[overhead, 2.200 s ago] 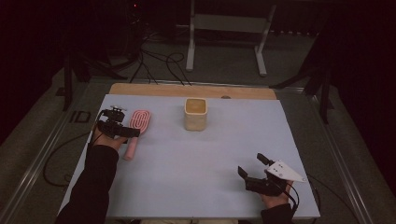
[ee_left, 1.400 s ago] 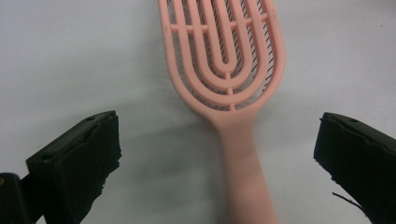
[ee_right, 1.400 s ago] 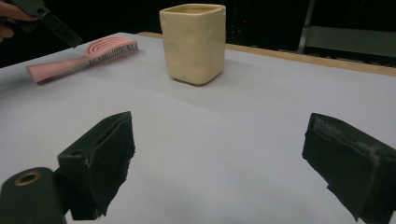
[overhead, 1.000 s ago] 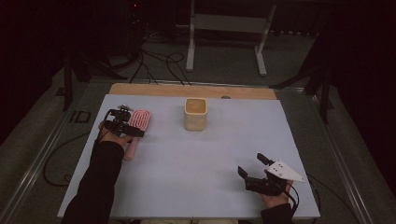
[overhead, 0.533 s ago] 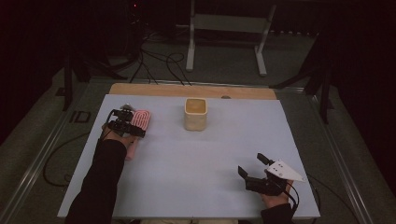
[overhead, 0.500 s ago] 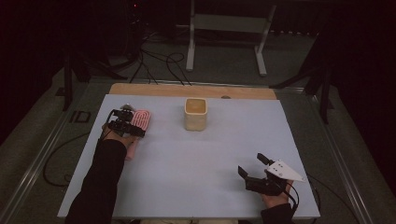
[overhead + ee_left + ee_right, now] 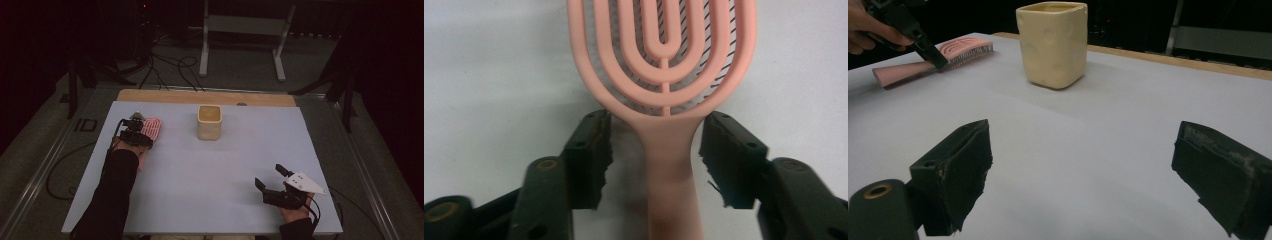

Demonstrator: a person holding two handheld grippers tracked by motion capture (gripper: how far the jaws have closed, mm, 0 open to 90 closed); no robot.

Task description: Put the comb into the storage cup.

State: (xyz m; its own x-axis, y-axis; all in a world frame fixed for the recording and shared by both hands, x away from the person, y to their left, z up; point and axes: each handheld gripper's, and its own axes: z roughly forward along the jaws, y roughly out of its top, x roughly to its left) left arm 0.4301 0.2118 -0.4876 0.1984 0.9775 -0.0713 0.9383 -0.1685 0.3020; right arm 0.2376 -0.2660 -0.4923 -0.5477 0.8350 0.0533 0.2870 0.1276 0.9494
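- Pink hairbrush [image 7: 663, 75] lies flat on the pale table [image 7: 210, 170], at the far left part of the surface as seen in the high view, its oval head of looped ribs pointing away from the person and its handle pointing back toward them.
- In the left gripper view, dark bristles show through the gaps on the right side of the head, and the brush's neck sits directly between the two black jaws.
- The left gripper [image 7: 654, 160] is spread, one jaw on each side of the neck, with a narrow strip of table showing between each pad and the pink plastic; it straddles the brush without pinching it.
- Compared with the high view two seconds earlier, the left gripper [image 7: 134, 136] has moved from the handle end, nearer the person, forward to the base of the head, and the dark sleeve reaches farther up the table. The brush itself has shifted little, if at all.
- A cream, square-sided cup [image 7: 209, 121] stands upright near the middle of the far edge, well apart from the brush, in the same place as before.
- The right gripper [image 7: 272, 187] rests near the front right corner of the table, jaws wide apart and holding nothing, unchanged from the earlier pictures.
- In the right gripper view, the cup [image 7: 1052, 42] stands ahead between the jaws, and the brush [image 7: 938, 57] lies far off at upper left.
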